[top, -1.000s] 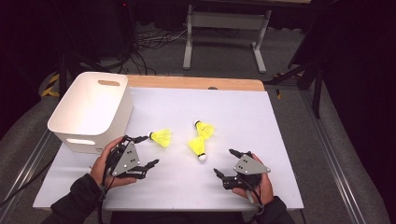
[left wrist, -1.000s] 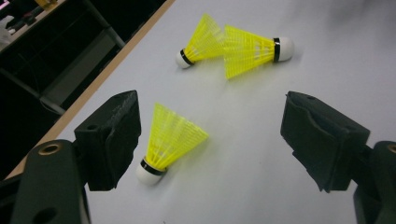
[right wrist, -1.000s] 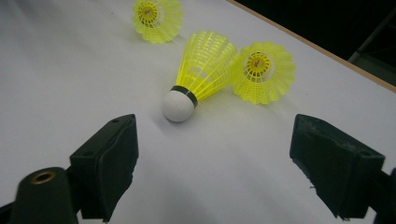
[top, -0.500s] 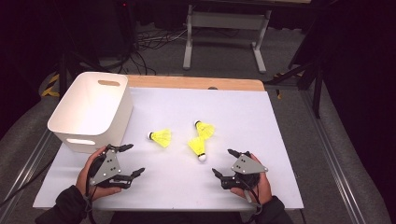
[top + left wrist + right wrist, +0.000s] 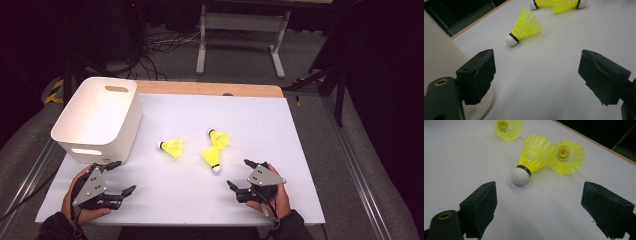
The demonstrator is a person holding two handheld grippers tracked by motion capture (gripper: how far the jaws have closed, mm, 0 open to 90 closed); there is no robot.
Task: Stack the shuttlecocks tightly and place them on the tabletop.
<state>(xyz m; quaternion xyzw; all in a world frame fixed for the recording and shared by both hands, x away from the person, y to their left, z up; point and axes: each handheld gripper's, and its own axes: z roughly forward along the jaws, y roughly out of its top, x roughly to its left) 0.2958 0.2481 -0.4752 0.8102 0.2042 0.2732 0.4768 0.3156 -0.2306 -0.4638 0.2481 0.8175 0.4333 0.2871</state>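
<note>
**Two open grippers rest short of three yellow shuttlecocks**

On the white-covered table (image 5: 300,150) lie three yellow plastic shuttlecocks with white cork heads. The nearest one to the right gripper (image 5: 239,176) lies on its side just at that gripper's 11 o'clock, its yellow-skirted body (image 5: 212,157) with the white head turned toward the person; in the right gripper view it (image 5: 531,157) sits straight ahead at 12 o'clock, between the lines of the two black jaws but well short of them. Its skirt seems to touch the second yellow shuttlecock (image 5: 220,138) behind it at 1 o'clock, though the overlap makes it hard to be sure. The third yellow shuttlecock (image 5: 172,148) lies apart, at 9 o'clock from the pair, its head pointing toward the tall white plastic bin with a handle slot (image 5: 97,117).

The right gripper has its jaws spread wide and holds nothing. The left gripper (image 5: 120,178), held low near the table's front edge just beside the bin's near corner, is likewise spread wide and empty; in the left gripper view the third shuttlecock (image 5: 525,27) lies at 11 o'clock beyond its jaws, with the bin's pale wall (image 5: 436,50) at 9 o'clock.
</note>
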